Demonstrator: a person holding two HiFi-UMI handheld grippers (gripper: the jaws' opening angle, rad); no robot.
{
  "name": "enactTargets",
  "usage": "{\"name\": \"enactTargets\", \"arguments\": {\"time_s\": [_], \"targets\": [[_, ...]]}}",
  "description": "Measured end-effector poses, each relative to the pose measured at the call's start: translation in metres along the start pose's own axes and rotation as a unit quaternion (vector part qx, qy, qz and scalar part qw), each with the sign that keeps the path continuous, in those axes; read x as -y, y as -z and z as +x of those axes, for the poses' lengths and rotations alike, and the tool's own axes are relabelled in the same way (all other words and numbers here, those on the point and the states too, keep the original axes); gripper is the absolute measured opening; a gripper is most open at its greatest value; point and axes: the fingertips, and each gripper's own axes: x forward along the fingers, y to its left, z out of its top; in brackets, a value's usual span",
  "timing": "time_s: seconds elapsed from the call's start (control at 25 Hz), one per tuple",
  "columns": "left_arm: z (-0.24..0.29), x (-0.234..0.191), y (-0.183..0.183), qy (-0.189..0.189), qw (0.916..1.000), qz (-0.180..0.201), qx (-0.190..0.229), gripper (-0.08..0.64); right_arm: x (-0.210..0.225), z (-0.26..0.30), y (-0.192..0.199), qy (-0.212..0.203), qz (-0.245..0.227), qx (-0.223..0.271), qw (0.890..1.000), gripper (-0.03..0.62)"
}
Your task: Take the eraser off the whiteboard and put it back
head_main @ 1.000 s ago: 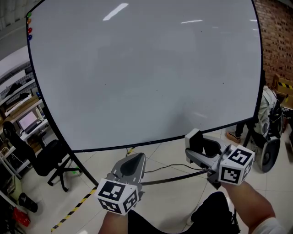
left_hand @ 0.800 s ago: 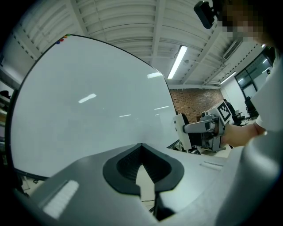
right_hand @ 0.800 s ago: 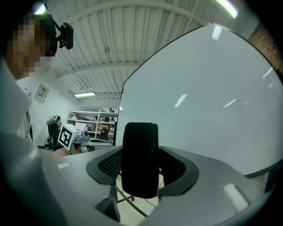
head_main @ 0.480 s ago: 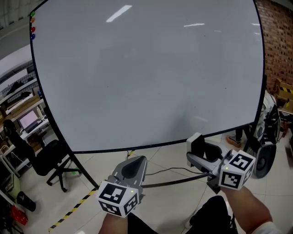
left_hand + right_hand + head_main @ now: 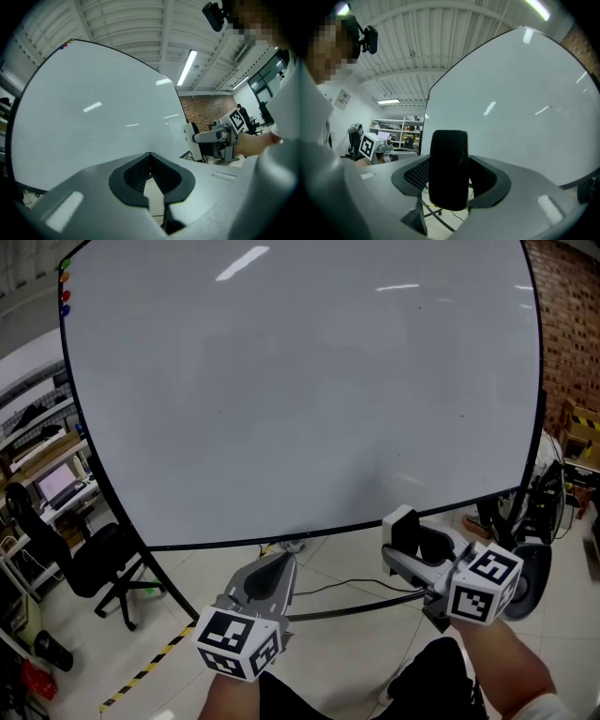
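You work in even, bright light from ceiling strip lights [image 5: 187, 67] overhead, which leave pale streaks of glare on the whiteboard [image 5: 300, 390]. Both gripper views bulge like a fisheye and go black at the corners, and whatever lies nearest the lens is soft.

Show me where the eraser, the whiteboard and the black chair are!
eraser [image 5: 449, 168]: right gripper view, middle of its black felt side.
whiteboard [image 5: 300, 390]: head view, middle of its white surface.
black chair [image 5: 94, 563]: head view, on its seat.
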Motion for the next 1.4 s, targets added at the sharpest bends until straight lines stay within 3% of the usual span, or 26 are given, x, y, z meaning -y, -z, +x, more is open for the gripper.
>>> {"name": "enactTargets", "arguments": {"time_s": [0.48, 0.6, 0.76, 1.2, 1.32, 1.4], "targets": [[0.002, -0.003, 0.006, -0.002, 1.0, -0.001, -0.007, 0.017, -0.003, 0.002, 0.007, 0.005, -0.032, -0.015, 0.999, 0.239], [0.004, -0.002, 0.008, -0.001, 0.9999, -0.003, -0.012, 0.017, -0.009, 0.001, 0.008, 0.012, -0.087, -0.029, 0.996, 0.238], [0.004, 0.002, 0.005, 0.002, 1.0, -0.002, -0.008, 0.017, -0.008, 0.01, 0.002, 0.038, -0.189, -0.043, 0.98, 0.238], [0.008, 0.0, 0.01, 0.0, 0.9999, -0.006, -0.009, 0.017, 0.015, 0.065, -0.009, 0.056, -0.182, -0.049, 0.98, 0.239], [0.007, -0.004, 0.012, -0.001, 0.9999, -0.008, -0.009, 0.017, 0.019, 0.08, -0.011, 0.069, -0.213, -0.057, 0.973, 0.238], [0.007, -0.005, 0.012, -0.001, 0.9999, -0.007, -0.008, 0.017, 0.021, 0.093, -0.011, 0.082, -0.264, -0.072, 0.958, 0.239]]}}
